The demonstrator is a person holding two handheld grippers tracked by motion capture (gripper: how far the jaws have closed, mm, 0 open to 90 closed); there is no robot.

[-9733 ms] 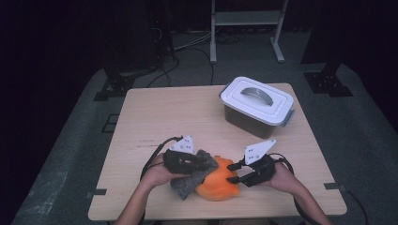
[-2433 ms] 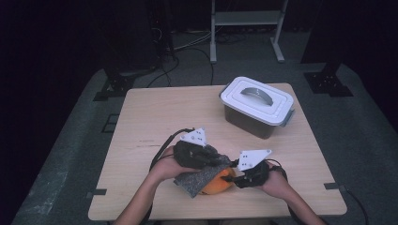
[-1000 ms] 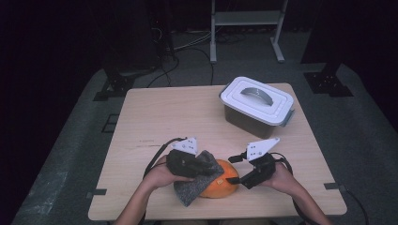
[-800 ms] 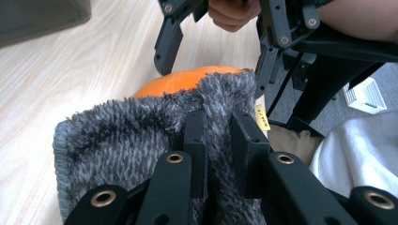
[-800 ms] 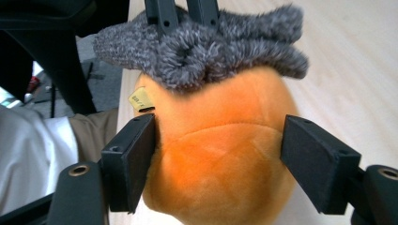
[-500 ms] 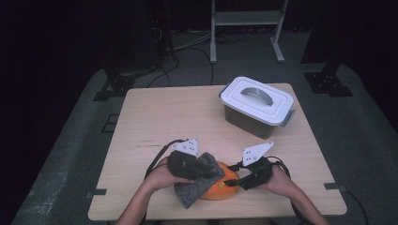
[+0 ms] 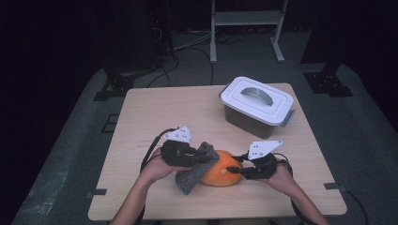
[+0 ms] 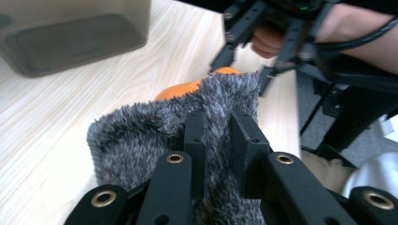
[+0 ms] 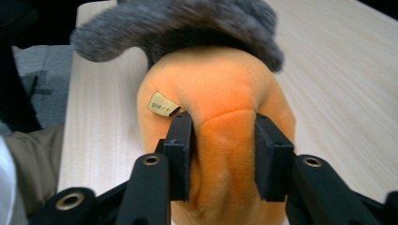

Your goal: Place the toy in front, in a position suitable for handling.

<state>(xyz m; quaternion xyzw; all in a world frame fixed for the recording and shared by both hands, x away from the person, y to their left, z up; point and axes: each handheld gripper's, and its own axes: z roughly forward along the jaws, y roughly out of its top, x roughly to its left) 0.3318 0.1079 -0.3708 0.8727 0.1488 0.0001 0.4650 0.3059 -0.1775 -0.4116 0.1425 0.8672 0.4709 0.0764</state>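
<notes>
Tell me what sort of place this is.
Probably a lab or recording studio rather than a home: a bare light wooden table stands on grey carpet amid dark surroundings, with loose black cables and a white metal stand behind it.

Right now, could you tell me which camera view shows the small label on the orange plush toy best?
The right gripper view: the pale label sits close up on the orange plush toy, beside one jaw of the right gripper. The high view gives only a tiny pale speck; the left gripper view shows just an orange sliver behind the grey furry cloth.
</notes>
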